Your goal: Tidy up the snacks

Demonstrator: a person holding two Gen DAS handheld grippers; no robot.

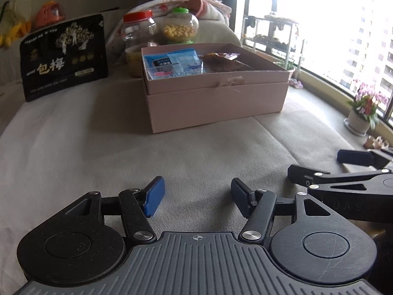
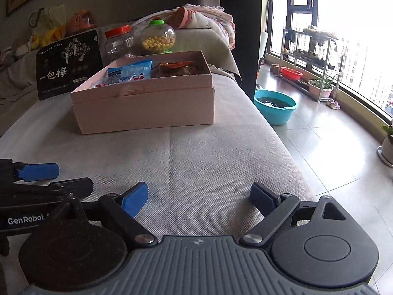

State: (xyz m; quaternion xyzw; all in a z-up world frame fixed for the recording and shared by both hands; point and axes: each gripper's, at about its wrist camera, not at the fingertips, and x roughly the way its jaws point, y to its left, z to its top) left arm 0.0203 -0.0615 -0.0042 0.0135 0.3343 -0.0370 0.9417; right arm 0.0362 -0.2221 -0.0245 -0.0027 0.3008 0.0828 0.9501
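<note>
black plum pouch [image 1: 64, 56] leaning upright, far left, outside box | red-lid jar [image 1: 138, 33] and green-lid candy jar [image 1: 180, 25] just behind pink box [image 1: 217, 98], blue and brown packets already inside | left gripper [image 1: 195, 198] spread wide, empty | right gripper [image 2: 199, 200] wide, empty | risk: pouch topples or jar rolls on soft cushion if nudged

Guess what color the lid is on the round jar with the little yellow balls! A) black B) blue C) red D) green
D: the round jar of yellow balls behind the pink box has a bright green lid; the red lid tops the clear jar beside it.
</note>
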